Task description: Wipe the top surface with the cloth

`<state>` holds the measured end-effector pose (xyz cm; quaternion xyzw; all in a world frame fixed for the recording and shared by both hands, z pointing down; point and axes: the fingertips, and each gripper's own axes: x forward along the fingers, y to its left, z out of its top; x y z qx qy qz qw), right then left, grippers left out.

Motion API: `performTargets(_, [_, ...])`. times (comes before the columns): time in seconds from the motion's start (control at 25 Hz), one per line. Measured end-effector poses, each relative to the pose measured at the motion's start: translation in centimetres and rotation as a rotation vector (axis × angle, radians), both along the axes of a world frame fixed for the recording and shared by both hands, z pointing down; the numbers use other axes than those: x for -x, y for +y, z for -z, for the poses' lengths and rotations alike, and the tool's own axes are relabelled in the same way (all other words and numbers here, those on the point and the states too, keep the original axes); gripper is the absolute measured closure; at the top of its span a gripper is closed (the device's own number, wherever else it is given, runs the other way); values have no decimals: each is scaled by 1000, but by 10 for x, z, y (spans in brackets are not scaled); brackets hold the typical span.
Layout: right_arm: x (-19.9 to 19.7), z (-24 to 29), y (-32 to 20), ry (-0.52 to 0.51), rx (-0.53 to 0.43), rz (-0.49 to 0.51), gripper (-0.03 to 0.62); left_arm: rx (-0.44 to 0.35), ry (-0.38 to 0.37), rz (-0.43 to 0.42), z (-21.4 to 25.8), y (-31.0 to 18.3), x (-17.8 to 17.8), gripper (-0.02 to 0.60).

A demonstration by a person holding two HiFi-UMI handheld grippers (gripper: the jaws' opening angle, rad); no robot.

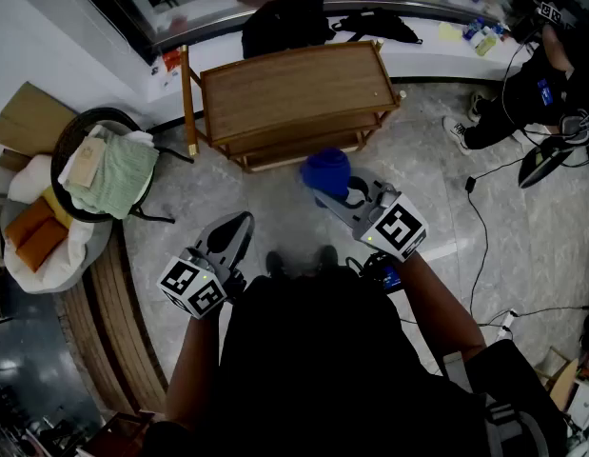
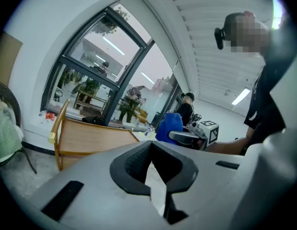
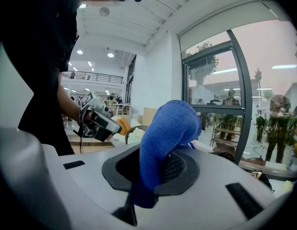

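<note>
A blue cloth [image 1: 326,171] hangs bunched from my right gripper [image 1: 338,192], whose jaws are shut on it just in front of the wooden shelf unit [image 1: 294,89]. The unit's top surface is bare. In the right gripper view the cloth [image 3: 167,128] bulges up out of the right gripper [image 3: 155,163]. My left gripper [image 1: 235,230] is lower left of the unit, over the floor, its jaws together with nothing in them. The left gripper view looks over the left gripper [image 2: 151,148] towards the shelf unit [image 2: 90,135] and the blue cloth [image 2: 168,124].
A round dark chair [image 1: 73,131] with green and white cloths stands at the left beside cardboard [image 1: 28,117]. Black bags [image 1: 284,22] lie on the ledge behind the unit. A person [image 1: 546,74] sits at the right; cables [image 1: 480,227] cross the floor there.
</note>
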<state>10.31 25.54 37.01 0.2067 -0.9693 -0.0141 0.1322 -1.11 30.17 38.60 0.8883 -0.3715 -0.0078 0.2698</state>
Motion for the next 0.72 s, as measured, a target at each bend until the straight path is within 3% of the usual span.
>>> performTargets(0.16, [-11, 9, -1, -33, 9, -26, 534, -8, 18, -14, 0, -2, -6, 572])
performTargets(0.72, [21, 10, 10, -74, 24, -31, 534, -33, -8, -30, -5, -5, 14, 572])
